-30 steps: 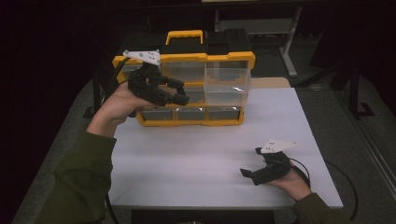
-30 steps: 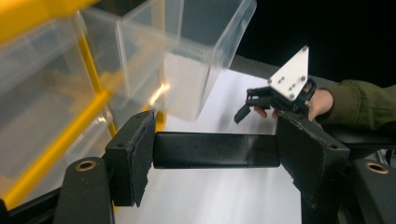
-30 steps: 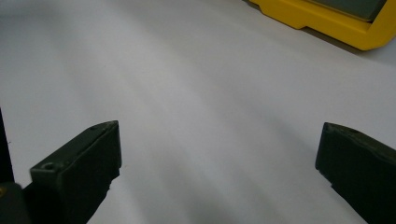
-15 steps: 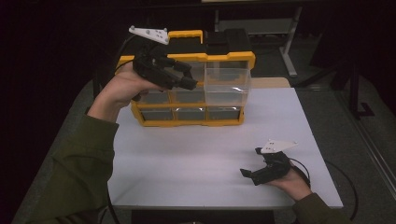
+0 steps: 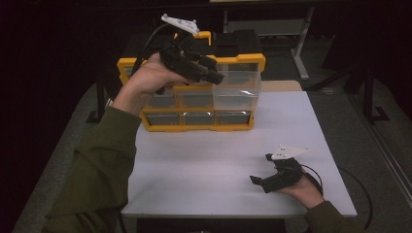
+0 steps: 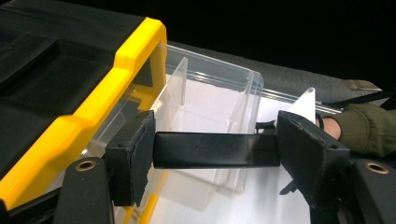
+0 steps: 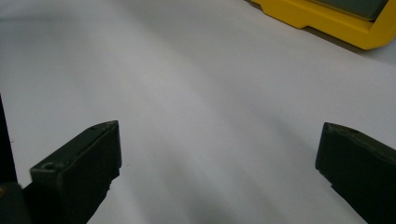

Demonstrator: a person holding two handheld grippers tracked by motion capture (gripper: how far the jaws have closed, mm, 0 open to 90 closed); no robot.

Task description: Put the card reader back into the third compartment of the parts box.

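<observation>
A yellow and black organizer [image 5: 194, 127] stands at the back of the white table [image 5: 214, 160]. Its clear upper-right drawer [image 5: 237, 92] is pulled out. My left gripper [image 5: 216, 77] hovers over that drawer, raised above the box. In the left gripper view its pads are shut on the ends of a flat black bar [image 6: 201, 150], which lies level over the clear drawer [image 6: 210, 102] beside the yellow frame [image 6: 116, 79]. My right gripper [image 5: 255, 180] rests low at the table's front right, open, with nothing between its jaws [image 7: 217, 168].
Smaller closed drawers [image 5: 194, 118] fill the organizer's lower rows. A black lid [image 6: 42, 60] with a yellow handle tops the box. The yellow base edge [image 7: 327, 21] shows far off in the right gripper view. Dark floor and table legs [image 5: 299, 53] lie behind.
My left hand has risen and moved right, from in front of the organizer's left drawers to above the pulled-out clear drawer. The right hand has stayed put.
</observation>
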